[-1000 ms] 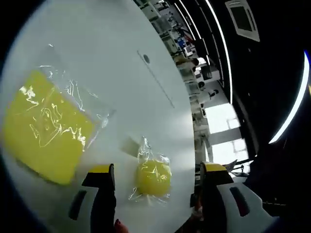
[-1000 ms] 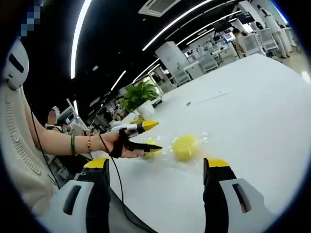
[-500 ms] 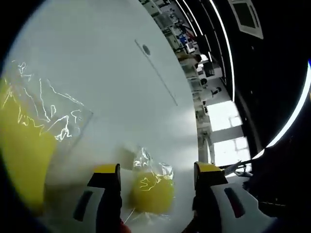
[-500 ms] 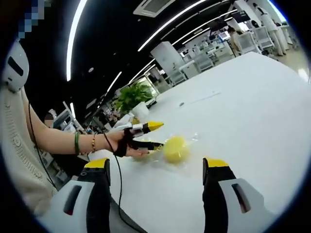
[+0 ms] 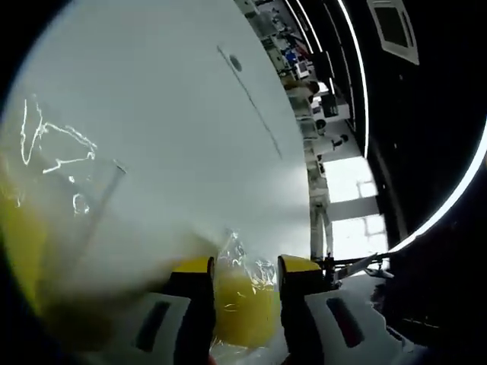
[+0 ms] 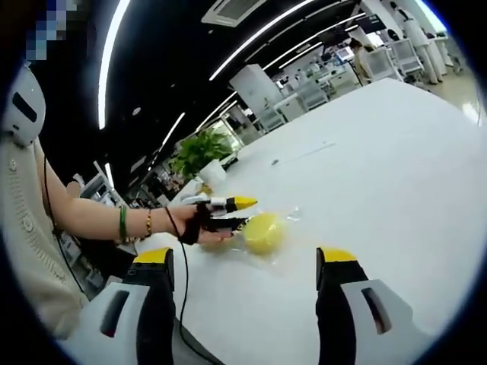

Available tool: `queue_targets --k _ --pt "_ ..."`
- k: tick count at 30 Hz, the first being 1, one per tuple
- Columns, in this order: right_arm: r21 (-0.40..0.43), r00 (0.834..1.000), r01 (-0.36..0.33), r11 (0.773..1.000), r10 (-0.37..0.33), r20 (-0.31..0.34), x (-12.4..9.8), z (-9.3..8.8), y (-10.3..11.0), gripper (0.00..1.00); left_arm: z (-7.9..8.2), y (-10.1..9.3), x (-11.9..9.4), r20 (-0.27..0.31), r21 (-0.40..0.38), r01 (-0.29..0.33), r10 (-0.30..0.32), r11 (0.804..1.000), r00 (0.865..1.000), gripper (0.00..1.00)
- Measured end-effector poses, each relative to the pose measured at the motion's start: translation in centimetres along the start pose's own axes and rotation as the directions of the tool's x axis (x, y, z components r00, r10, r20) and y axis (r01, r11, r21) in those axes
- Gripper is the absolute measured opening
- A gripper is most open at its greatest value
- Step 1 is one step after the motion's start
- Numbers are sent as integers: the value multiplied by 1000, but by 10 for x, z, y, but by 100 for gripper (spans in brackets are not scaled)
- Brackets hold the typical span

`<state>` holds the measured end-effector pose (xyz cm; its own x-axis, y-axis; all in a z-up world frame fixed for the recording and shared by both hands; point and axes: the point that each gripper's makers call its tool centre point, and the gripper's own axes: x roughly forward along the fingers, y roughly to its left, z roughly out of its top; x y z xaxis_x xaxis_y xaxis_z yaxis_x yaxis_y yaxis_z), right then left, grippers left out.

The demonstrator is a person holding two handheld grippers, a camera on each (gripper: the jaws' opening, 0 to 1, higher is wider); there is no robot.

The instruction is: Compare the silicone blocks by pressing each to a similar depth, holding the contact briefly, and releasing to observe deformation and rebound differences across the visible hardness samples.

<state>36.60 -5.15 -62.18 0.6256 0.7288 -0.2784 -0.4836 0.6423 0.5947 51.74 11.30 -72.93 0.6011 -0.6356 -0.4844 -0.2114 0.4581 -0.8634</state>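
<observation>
A small round yellow silicone block (image 5: 242, 304) in a clear bag lies on the white table (image 5: 183, 137). My left gripper (image 5: 246, 268) has its two yellow-tipped jaws pressed against the block's sides. In the right gripper view the same block (image 6: 263, 233) sits at the tips of the left gripper (image 6: 245, 213), which a hand (image 6: 194, 226) holds. A larger flat yellow block (image 5: 21, 243) in a crinkled bag shows blurred at the left edge. My right gripper (image 6: 245, 257) hovers open, nearer the table's front than the small block, with nothing between its jaws.
The white table (image 6: 380, 152) stretches far to the right. A potted plant (image 6: 199, 152) stands at its far end. The person's forearm (image 6: 91, 220), with bracelets, reaches in from the left. Desks and ceiling lights lie beyond the table.
The left gripper has moved forward over the small block and its jaws have narrowed from wide open to against its sides. The right gripper has stayed open and nearly still.
</observation>
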Motion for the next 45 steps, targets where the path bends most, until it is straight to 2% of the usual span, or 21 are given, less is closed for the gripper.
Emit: queue_targets --k 4,5,7,9,12,14,17,22,23,24,25,27,29,32,34,36,37,38,42,43,45 --pt "3 1000 -1 1000 1 0 1 0 -2 70 -5 10 1 -53 129 -66 73 990 996 16" --pt "3 1000 -3 1000 3 -1 2 0 -2 70 -4 5 4 -41 105 -50 55 993 998 16" --pt "2 1000 -6 1000 6 -3 3 -1 -3 69 -4 6 5 -45 104 -56 61 993 997 15" --pt "0 1000 -7 1000 7 -7 4 -1 -3 68 -3 8 6 -49 153 -68 77 986 996 11" --pt "-4 1000 -7 1000 7 -16 5 -4 -4 68 -5 6 7 -49 146 -61 69 987 996 3" --pt "-5 1000 -9 1000 8 -20 5 -5 -4 67 -5 4 7 -50 181 -51 61 982 997 0" --pt "-3 1000 -10 1000 10 -23 6 -6 -4 67 -6 3 8 -54 214 -42 55 976 997 0" --pt "-6 1000 -12 1000 12 -22 7 -5 -2 66 -6 -1 7 -47 304 -52 70 951 996 0" --pt "-9 1000 -13 1000 12 -21 7 -4 -1 66 -6 -4 6 -39 355 -50 68 934 997 0" --pt "-10 1000 -13 1000 13 -21 7 -4 0 66 -6 -6 6 -33 375 -47 64 926 997 0" --pt "-11 1000 -15 1000 14 -20 7 -3 0 66 -7 -6 6 -34 368 -54 71 928 997 0" --pt "-13 1000 -19 1000 19 -17 8 -2 3 66 -7 -13 5 -30 378 -28 42 925 999 0" --pt "-21 1000 -20 1000 20 -19 8 -1 5 66 -8 -17 3 -28 408 -27 42 912 999 0" --pt "-28 1000 -26 999 26 -18 8 0 9 66 -11 -25 -2 -33 424 -14 30 906 999 0" --pt "-38 1000 -26 999 25 -18 7 2 11 66 -12 -32 -5 -23 458 -9 22 889 999 0" --pt "-49 999 -27 998 26 -22 7 2 15 66 -13 -42 -8 -14 510 8 0 860 1000 0" --pt "-52 999 -31 998 30 -21 6 2 17 66 -14 -47 -11 -10 553 7 -2 833 1000 0" --pt "-54 999 -34 998 33 -20 5 3 19 66 -15 -49 -13 -11 575 1 6 818 1000 0" --pt "-70 999 -38 997 36 -23 3 4 24 66 -24 -61 -21 -12 599 14 -9 800 1000 0" --pt "-76 999 -40 996 39 -21 1 5 27 66 -25 -64 -24 -10 622 19 -16 783 1000 0" --pt "-82 999 -43 996 41 -19 0 6 30 66 -29 -69 -29 -9 632 25 -24 774 1000 0"
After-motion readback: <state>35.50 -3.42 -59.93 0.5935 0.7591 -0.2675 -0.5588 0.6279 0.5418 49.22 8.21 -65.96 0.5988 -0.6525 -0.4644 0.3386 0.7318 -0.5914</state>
